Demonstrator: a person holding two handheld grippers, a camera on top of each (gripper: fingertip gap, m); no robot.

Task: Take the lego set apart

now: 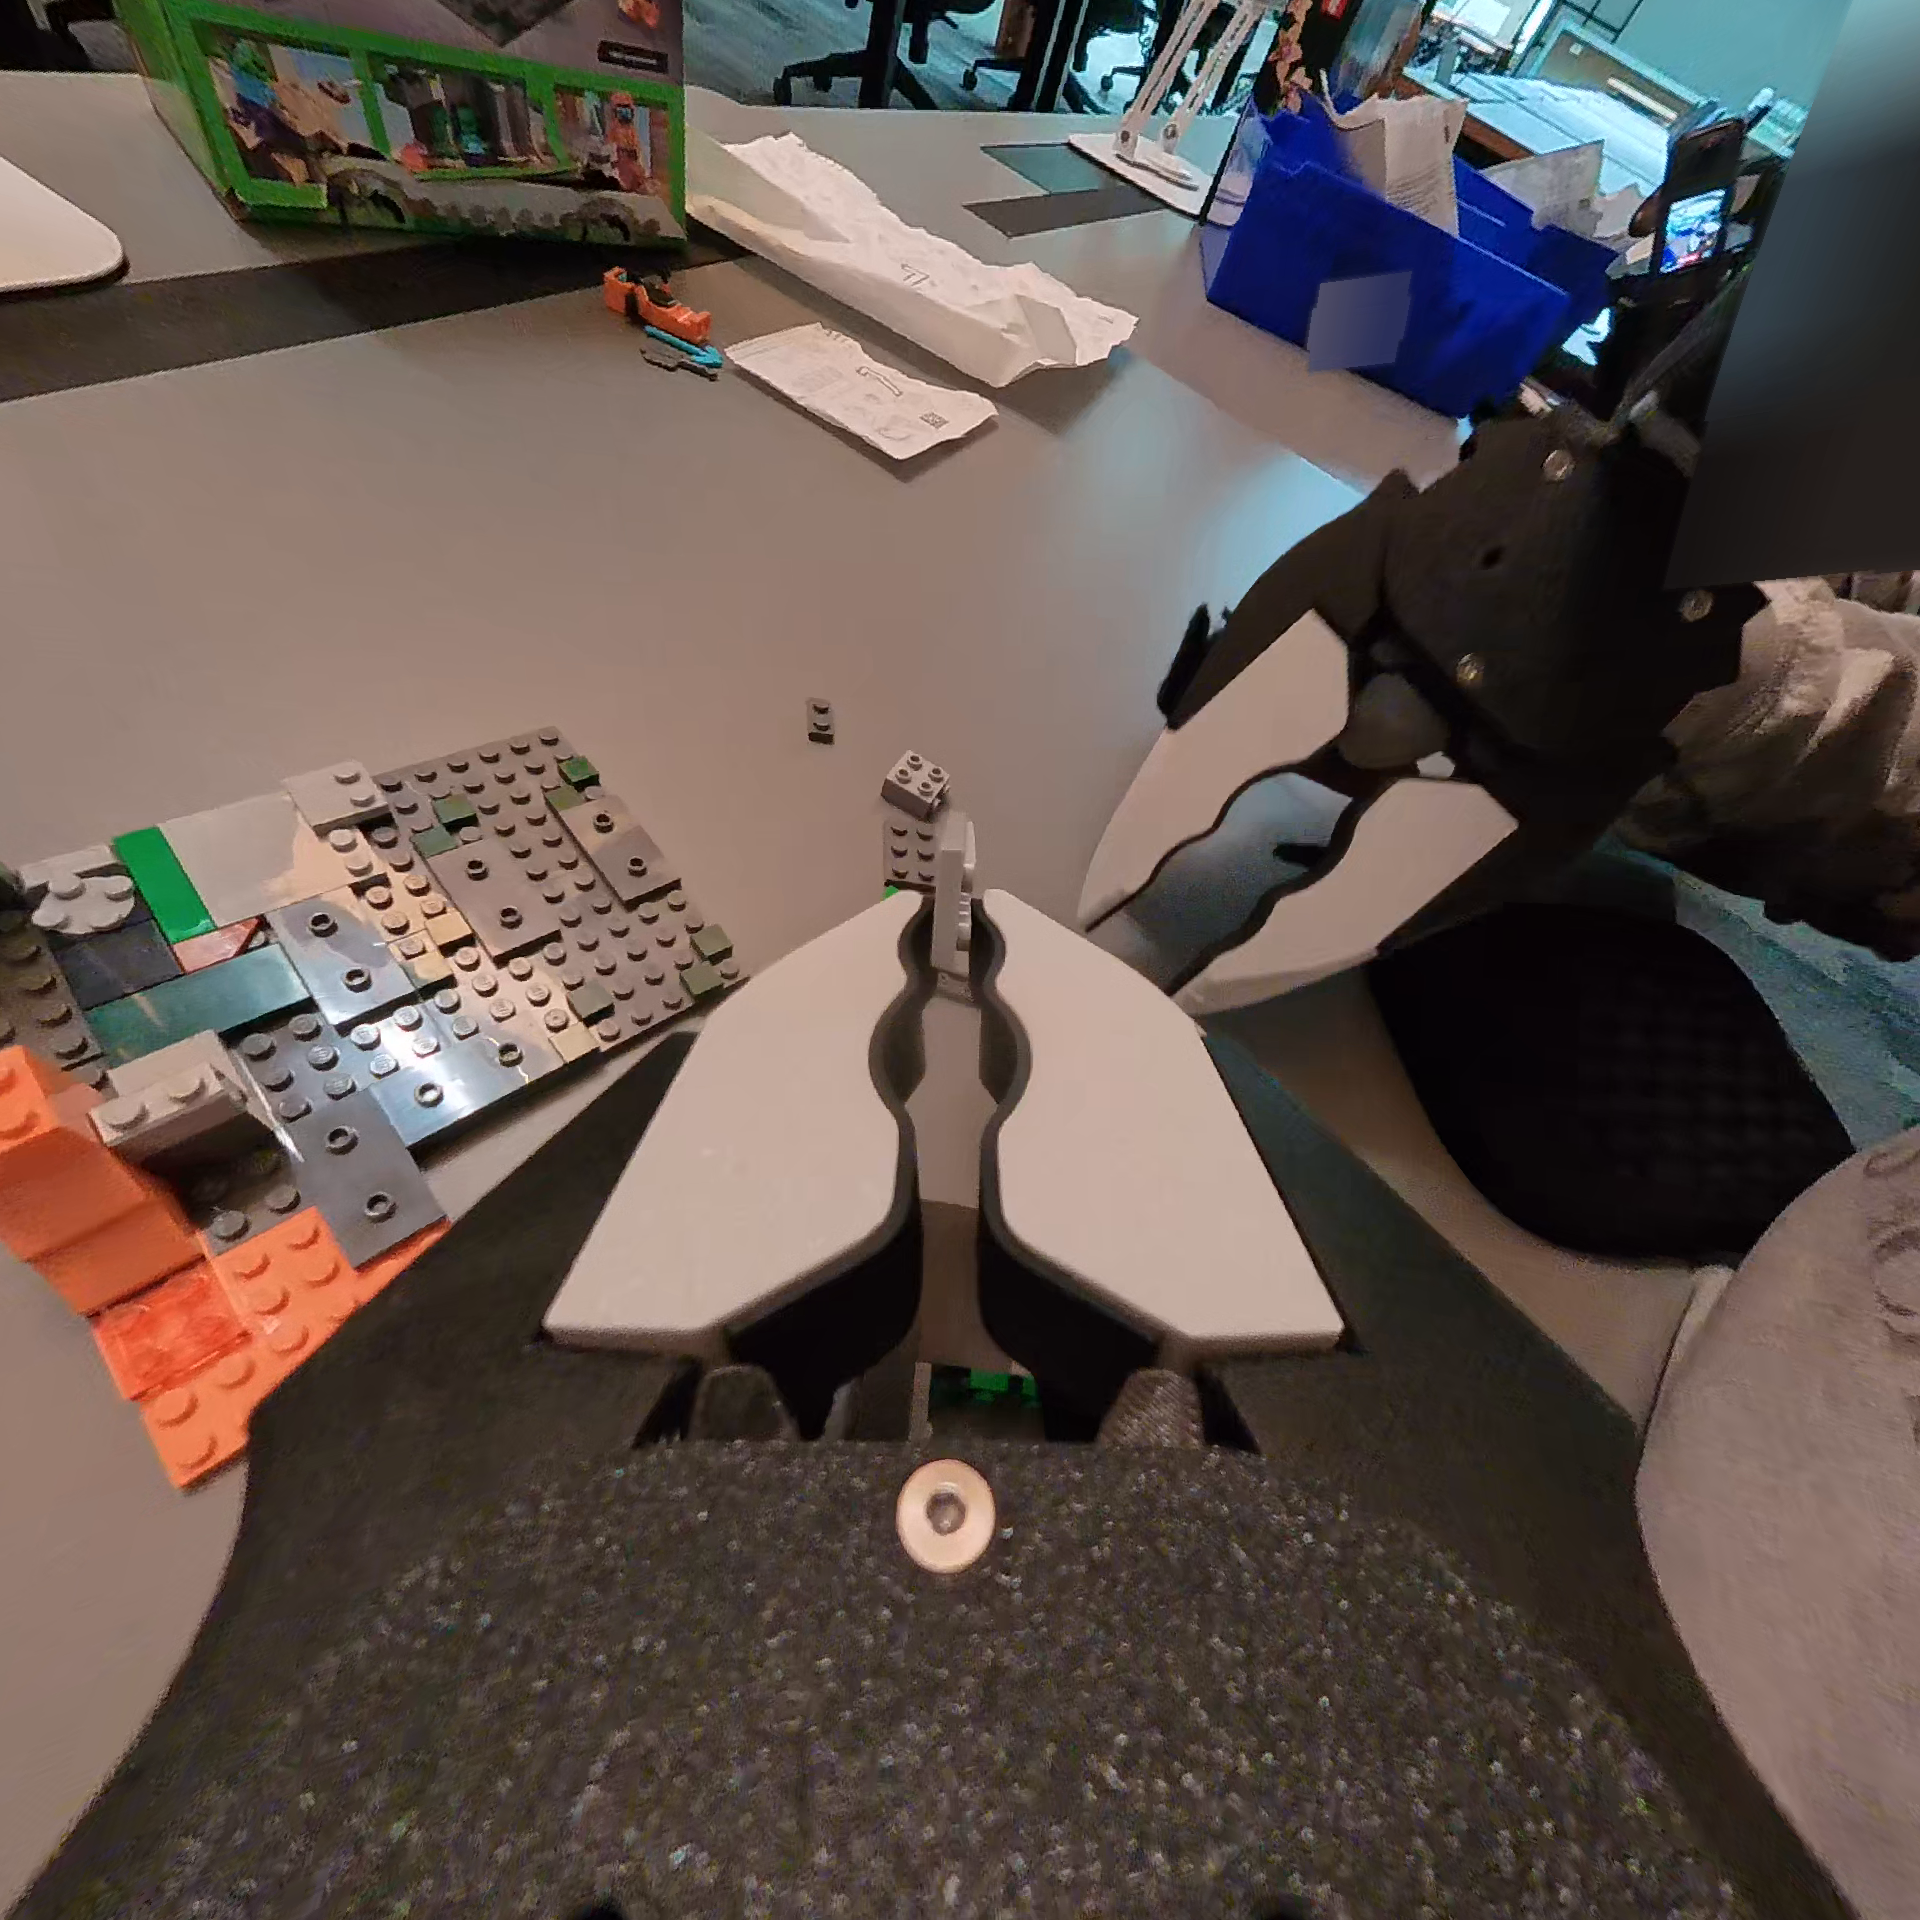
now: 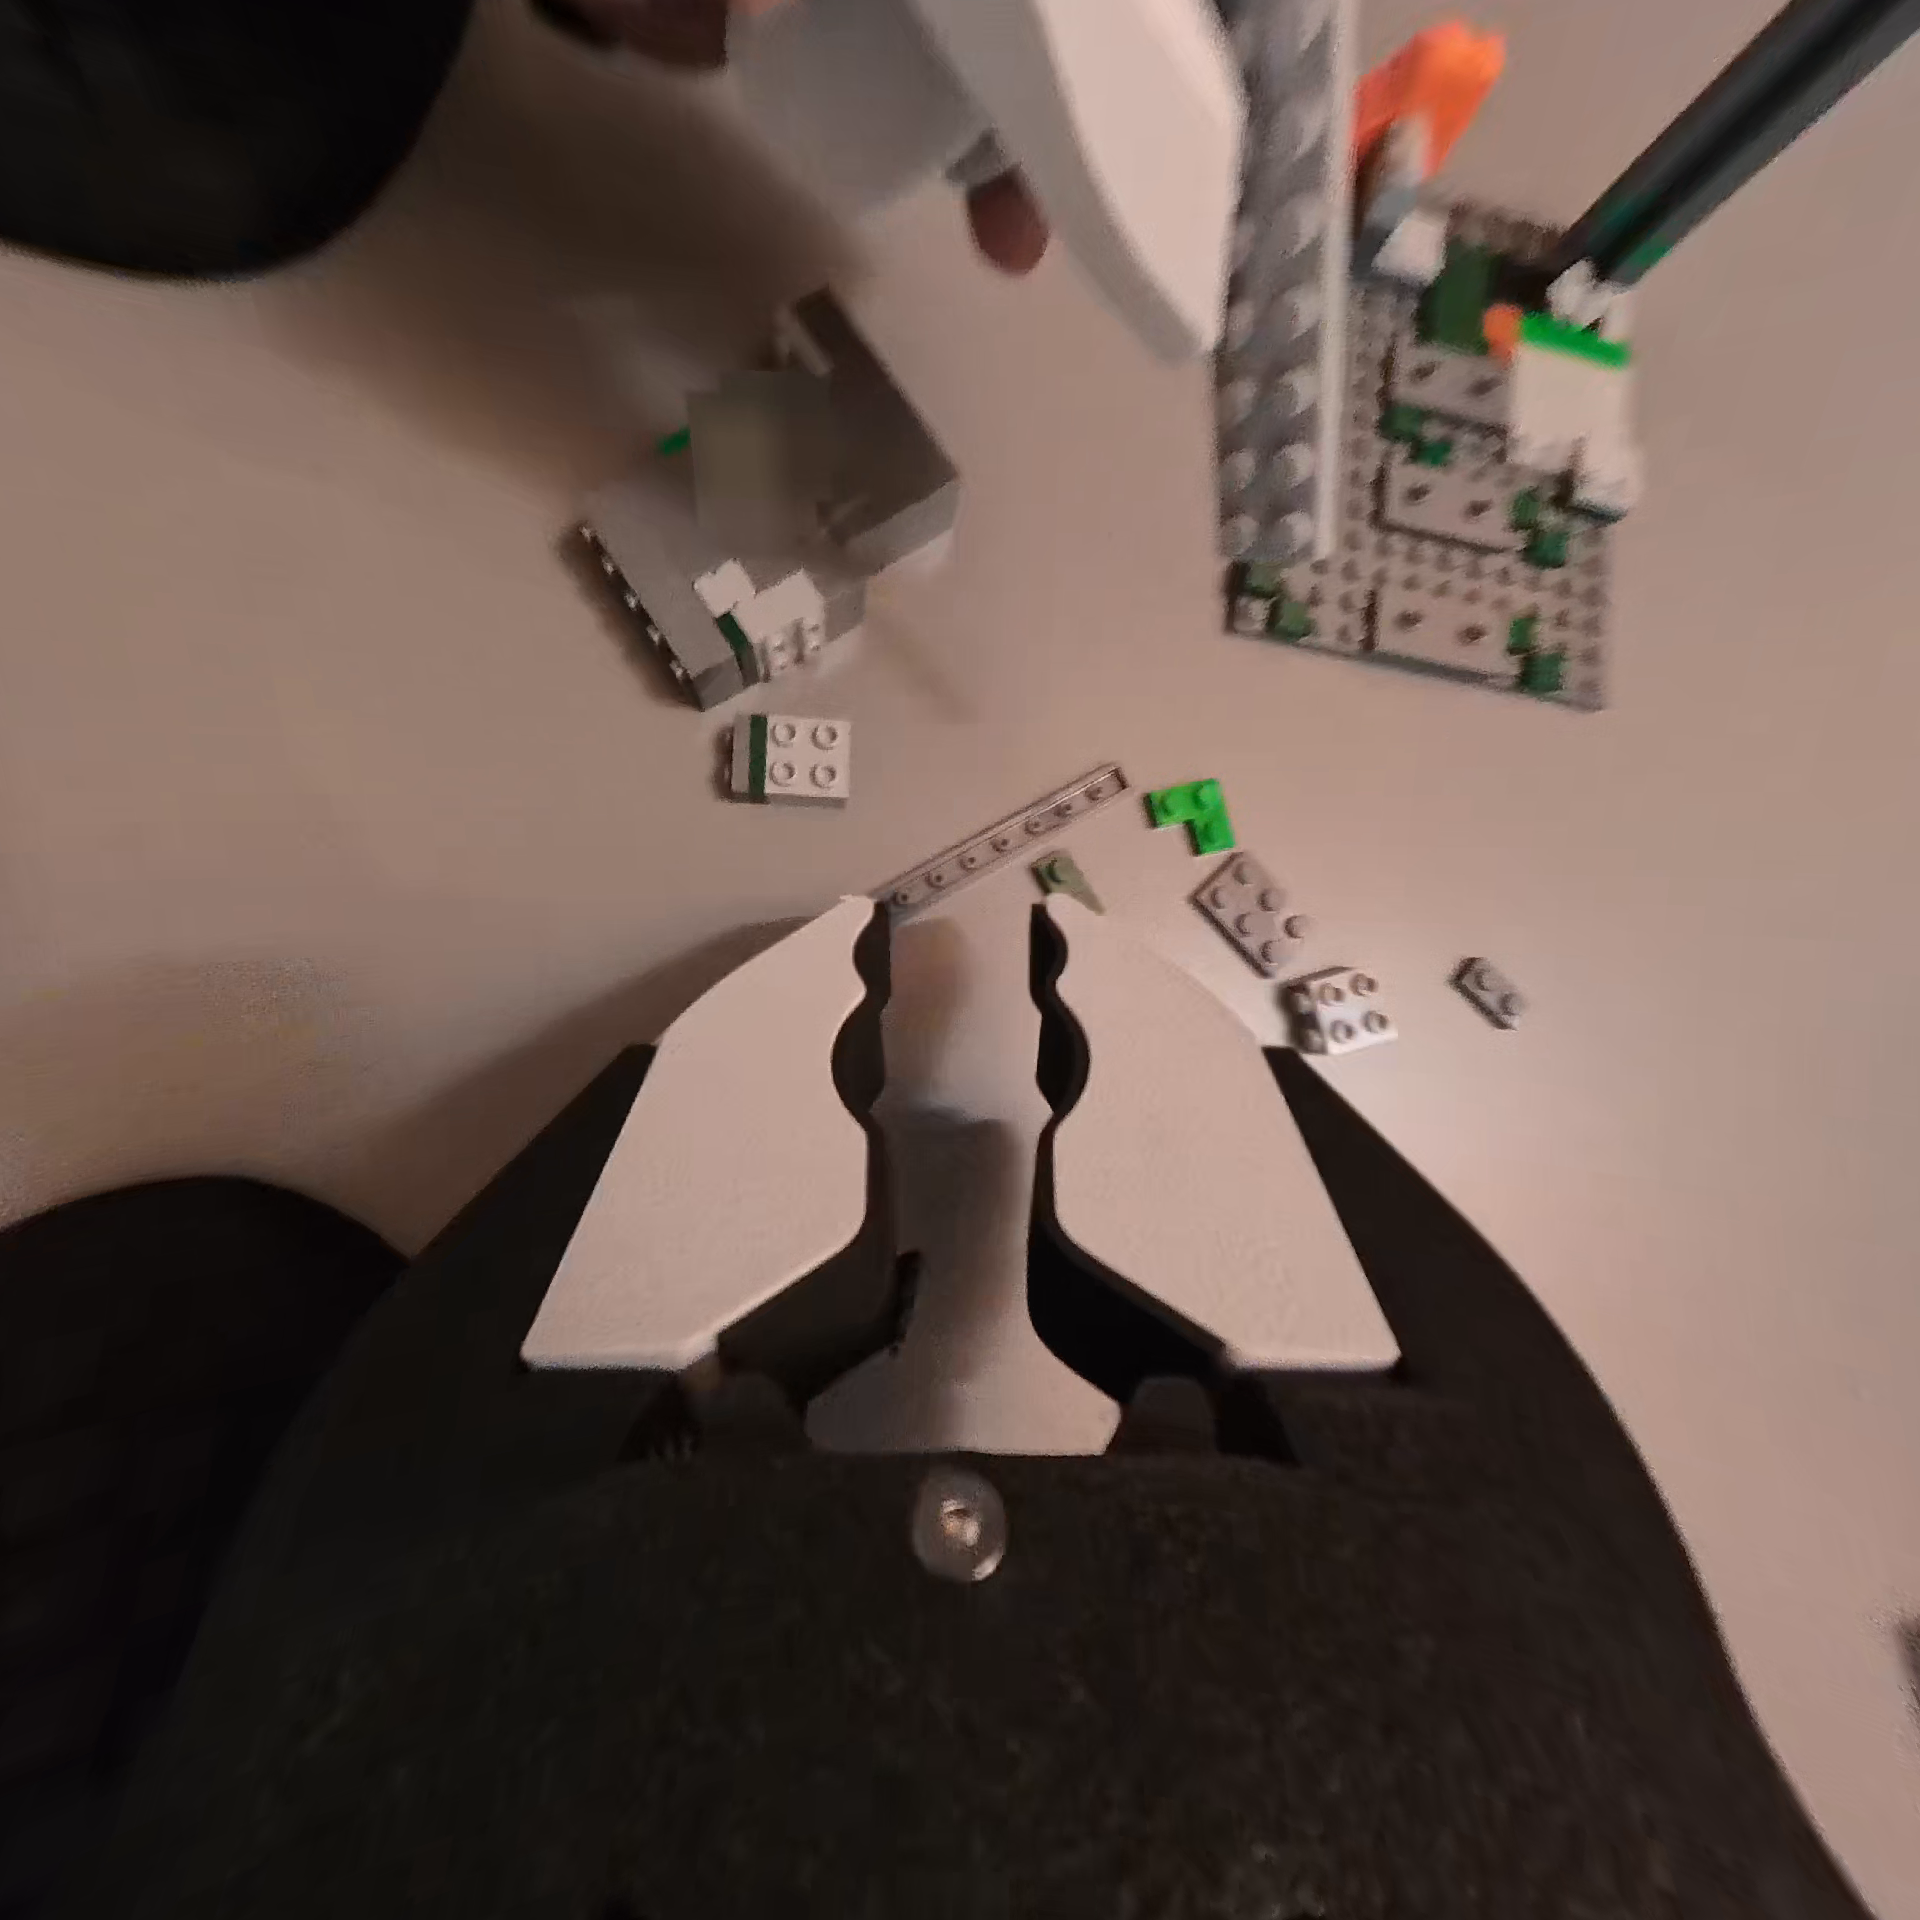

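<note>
Black grippers [image 1: 948, 935], white wavy-edged jaws

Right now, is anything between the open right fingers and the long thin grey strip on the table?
Nothing visible. The right gripper is open, with the grey strip lying just past its fingertips on bare table. The small grey-green piece lies beside the strip, not in front.

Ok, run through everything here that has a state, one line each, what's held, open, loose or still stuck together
left hand-held gripper: shut on light grey plate.
light grey plate: upright, pinched at the tips.
right hand-held gripper: open, empty.
base plate: flat on table, tiles still attached.
green corner plate: loose on table.
long thin grey plate: loose on table.
set box: standing on table.
</note>
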